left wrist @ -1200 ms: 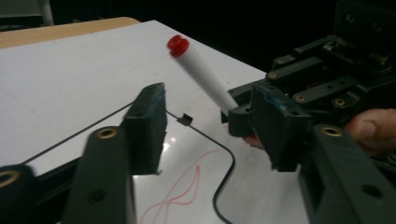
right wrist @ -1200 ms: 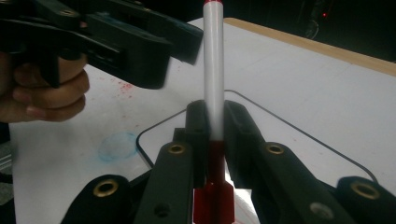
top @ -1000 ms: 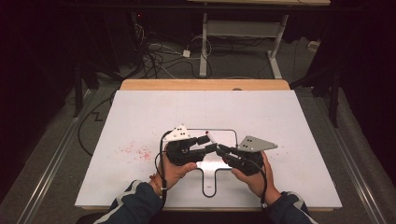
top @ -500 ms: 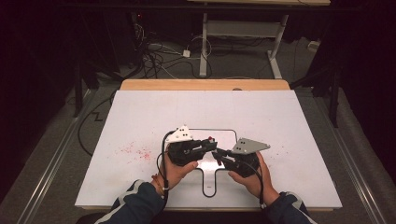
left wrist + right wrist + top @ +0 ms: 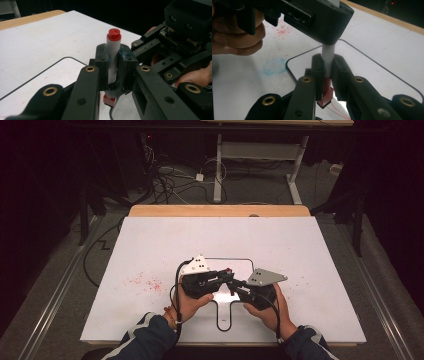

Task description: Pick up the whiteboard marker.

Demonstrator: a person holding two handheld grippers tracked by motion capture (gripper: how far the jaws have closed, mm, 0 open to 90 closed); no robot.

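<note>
A white marker [image 5: 113, 42] with a red end stands upright over the table. My left gripper [image 5: 113, 59] is shut on its white barrel; its jaws have just been closing onto it. Below that, my right gripper [image 5: 327, 71] is shut on the marker's red cap [image 5: 327, 93], with the white barrel [image 5: 328, 53] rising out of it into the left gripper's jaws. In the high view the left gripper [image 5: 226, 276] and the right gripper [image 5: 233, 282] meet tip to tip at the table's near middle, and the marker [image 5: 229, 271] is a small red spot between them.
A small white board with a black outline [image 5: 248, 261] and a handle [image 5: 226, 320] lies flat under the grippers on the white table top [image 5: 300, 250]. Red specks [image 5: 145, 282] mark the table to the left. A blue smudge [image 5: 273, 66] lies beside the board.
The left gripper's jaws have closed onto the marker's barrel. The right gripper has shifted slightly towards the left one. Both hands stay at the same spot over the board.
</note>
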